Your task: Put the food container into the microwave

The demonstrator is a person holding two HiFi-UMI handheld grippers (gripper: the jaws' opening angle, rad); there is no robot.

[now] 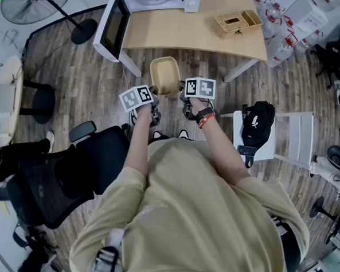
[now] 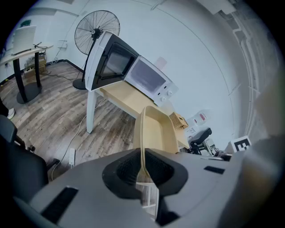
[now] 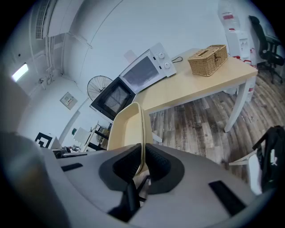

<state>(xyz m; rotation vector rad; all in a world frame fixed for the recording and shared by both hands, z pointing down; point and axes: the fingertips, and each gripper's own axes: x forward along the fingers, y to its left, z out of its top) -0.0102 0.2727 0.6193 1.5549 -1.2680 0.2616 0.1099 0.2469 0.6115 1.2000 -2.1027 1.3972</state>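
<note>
Hiding jaws overhead, left gripper (image 2: 143, 173) and right gripper (image 3: 142, 164) clamp food container (image 1: 165, 74).

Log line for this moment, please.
left gripper: shut on food container | right gripper: same | microwave: door open, container outside

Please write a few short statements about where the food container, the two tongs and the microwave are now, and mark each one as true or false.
1. The left tongs and the right tongs each clamp a rim of the food container. True.
2. The door of the microwave is shut. False: it stands wide open.
3. The food container sits inside the microwave. False: it is held in the air in front of the table, outside the microwave.
4. A wicker basket stands on the same table as the microwave. True.
</note>
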